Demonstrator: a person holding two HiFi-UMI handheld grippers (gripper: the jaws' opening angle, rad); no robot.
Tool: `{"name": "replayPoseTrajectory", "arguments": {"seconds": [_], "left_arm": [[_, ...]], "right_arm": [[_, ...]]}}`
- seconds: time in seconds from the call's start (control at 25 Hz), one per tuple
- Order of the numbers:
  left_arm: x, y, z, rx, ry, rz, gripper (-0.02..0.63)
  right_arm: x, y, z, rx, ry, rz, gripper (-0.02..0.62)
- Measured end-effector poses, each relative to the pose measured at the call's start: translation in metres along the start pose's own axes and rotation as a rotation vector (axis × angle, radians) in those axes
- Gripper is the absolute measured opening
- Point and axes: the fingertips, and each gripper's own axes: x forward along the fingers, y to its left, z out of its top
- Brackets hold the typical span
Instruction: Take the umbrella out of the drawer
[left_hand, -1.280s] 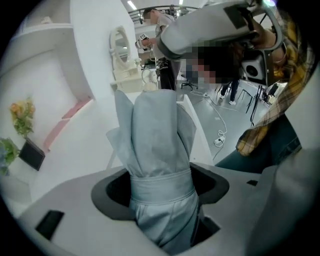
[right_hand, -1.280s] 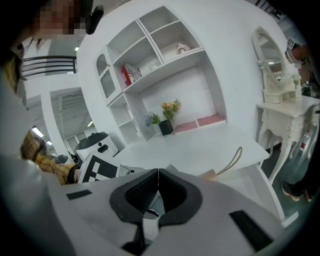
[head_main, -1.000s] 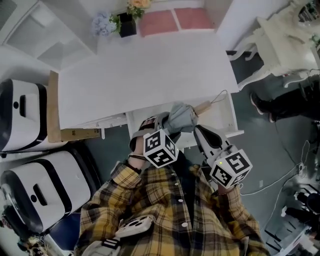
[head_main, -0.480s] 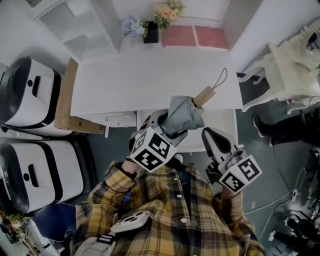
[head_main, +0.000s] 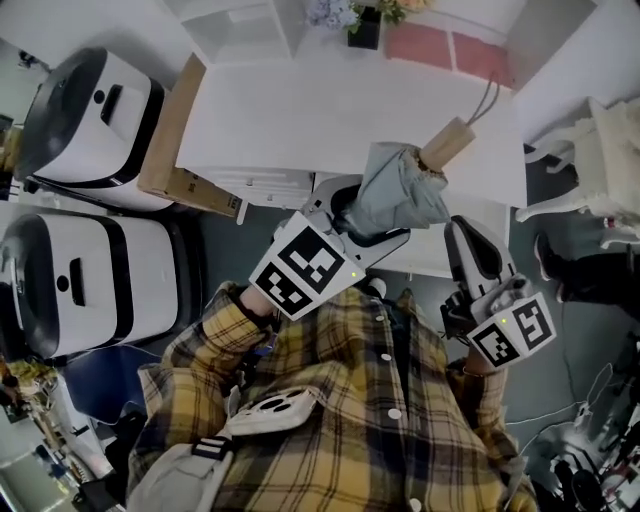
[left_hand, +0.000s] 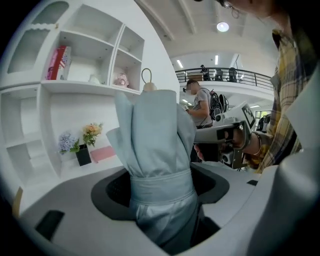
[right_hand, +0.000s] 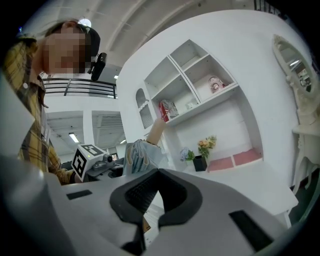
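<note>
A folded grey umbrella (head_main: 400, 190) with a wooden handle (head_main: 447, 145) and a cord loop is clamped in my left gripper (head_main: 365, 222). It is held up over the front edge of the white desk (head_main: 300, 110), above the open drawer (head_main: 425, 262). In the left gripper view the umbrella (left_hand: 155, 145) stands upright and fills the gap of the left gripper (left_hand: 160, 200), strap band level with the pads. My right gripper (head_main: 468, 238) hovers to the right of the drawer, jaws together and empty. In its own view the right gripper (right_hand: 157, 195) points level at the shelves, with the umbrella (right_hand: 142, 152) at its left.
Two white-and-black appliances (head_main: 85, 115) (head_main: 70, 290) stand at the left beside a cardboard box (head_main: 170, 150). Flowers in a black pot (head_main: 365, 20) and a pink pad (head_main: 450, 45) sit at the desk's back. A white chair (head_main: 610, 150) is at the right. A person (left_hand: 200, 105) stands far behind.
My left gripper has lifted the umbrella up out of the drawer and raised it over the desk edge. The right gripper has risen too, staying at the right.
</note>
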Motion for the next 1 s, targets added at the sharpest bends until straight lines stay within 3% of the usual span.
{"name": "replayPoseTrajectory", "arguments": {"seconds": [0.36, 1.0], "left_arm": [[-0.024, -0.002, -0.008, -0.108, -0.048, 0.009, 0.331], [-0.011, -0.007, 0.003, -0.085, -0.051, -0.022, 0.331]], "right_arm": [[0.009, 0.001, -0.008, -0.028, 0.034, -0.007, 0.017], [0.012, -0.007, -0.007, -0.047, 0.048, -0.011, 0.017]]}}
